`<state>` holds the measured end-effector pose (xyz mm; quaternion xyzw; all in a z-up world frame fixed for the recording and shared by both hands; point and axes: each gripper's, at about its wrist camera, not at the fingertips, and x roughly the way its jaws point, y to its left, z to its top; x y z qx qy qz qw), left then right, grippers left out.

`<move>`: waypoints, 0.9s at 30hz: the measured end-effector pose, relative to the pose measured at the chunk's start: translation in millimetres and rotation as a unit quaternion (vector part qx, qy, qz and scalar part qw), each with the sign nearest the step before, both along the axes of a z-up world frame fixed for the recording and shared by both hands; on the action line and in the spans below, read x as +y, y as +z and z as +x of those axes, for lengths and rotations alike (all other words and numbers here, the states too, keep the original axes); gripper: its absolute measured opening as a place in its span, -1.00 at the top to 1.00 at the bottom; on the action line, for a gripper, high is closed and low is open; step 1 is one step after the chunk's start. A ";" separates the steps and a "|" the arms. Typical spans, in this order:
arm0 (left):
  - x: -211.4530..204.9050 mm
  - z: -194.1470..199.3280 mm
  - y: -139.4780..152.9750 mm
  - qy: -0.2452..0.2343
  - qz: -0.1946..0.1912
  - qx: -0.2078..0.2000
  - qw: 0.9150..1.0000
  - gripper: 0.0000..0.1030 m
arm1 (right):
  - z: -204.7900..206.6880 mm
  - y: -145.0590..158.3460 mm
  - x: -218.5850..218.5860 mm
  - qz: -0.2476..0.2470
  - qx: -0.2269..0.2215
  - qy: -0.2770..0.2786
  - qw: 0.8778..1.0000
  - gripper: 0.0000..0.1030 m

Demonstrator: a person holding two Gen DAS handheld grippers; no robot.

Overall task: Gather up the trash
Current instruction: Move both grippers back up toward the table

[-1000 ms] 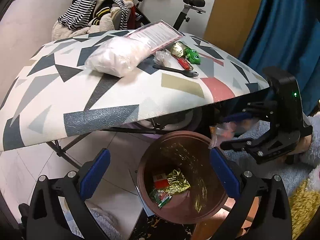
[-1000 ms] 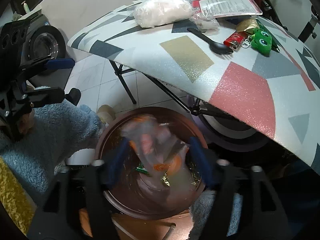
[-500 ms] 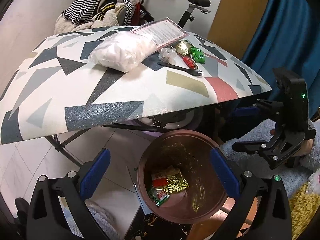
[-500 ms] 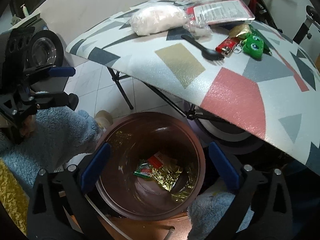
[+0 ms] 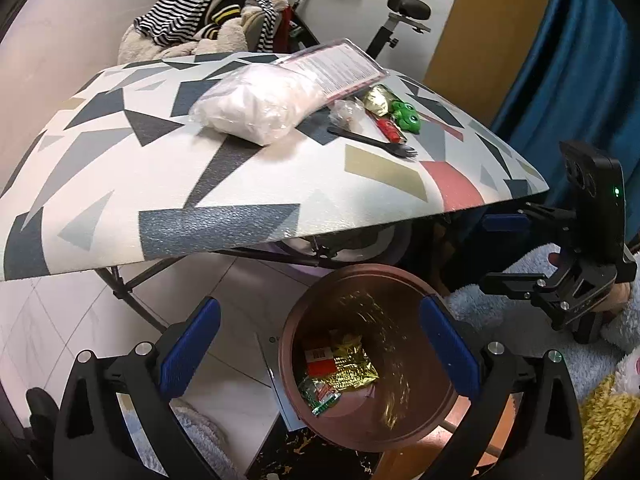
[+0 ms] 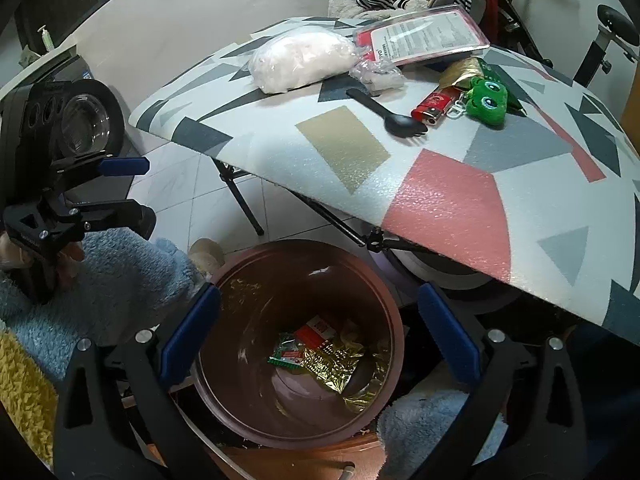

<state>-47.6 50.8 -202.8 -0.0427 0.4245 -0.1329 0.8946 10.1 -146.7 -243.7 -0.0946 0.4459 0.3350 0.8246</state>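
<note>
We find the right gripper (image 6: 318, 332) released, jaws spread wide and empty, above the brown bin (image 6: 390, 308). The left gripper (image 5: 320, 344) is likewise released and holds nothing. Wrappers (image 6: 320, 354) lie at the bin's bottom. On the patterned table (image 6: 448, 204) remain a white bag (image 6: 298, 58), a black spork (image 6: 386, 112) and a lighter (image 6: 434, 105).

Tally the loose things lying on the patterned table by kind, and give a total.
Plastic bags: 2, a big white one and a small crumpled one
Printed packet: 1
Black spork: 1
Red lighter: 1
Green frog keychain: 1
Gold wrapper: 1
Total: 7
</note>
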 end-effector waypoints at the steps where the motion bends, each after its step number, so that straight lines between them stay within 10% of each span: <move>1: 0.7 0.1 0.5 0.001 0.000 -0.001 1.000 -0.89 | -0.1 0.0 -0.4 0.001 0.000 0.000 1.000 -0.89; 12: 6.2 4.7 9.0 0.009 0.003 -0.015 1.000 -0.89 | 17.5 5.5 -17.7 0.054 0.033 -0.026 0.998 -0.89; 27: 21.3 43.8 17.1 0.041 0.038 -0.008 0.998 -0.89 | 76.5 32.4 -39.9 0.005 -0.012 -0.098 0.995 -0.66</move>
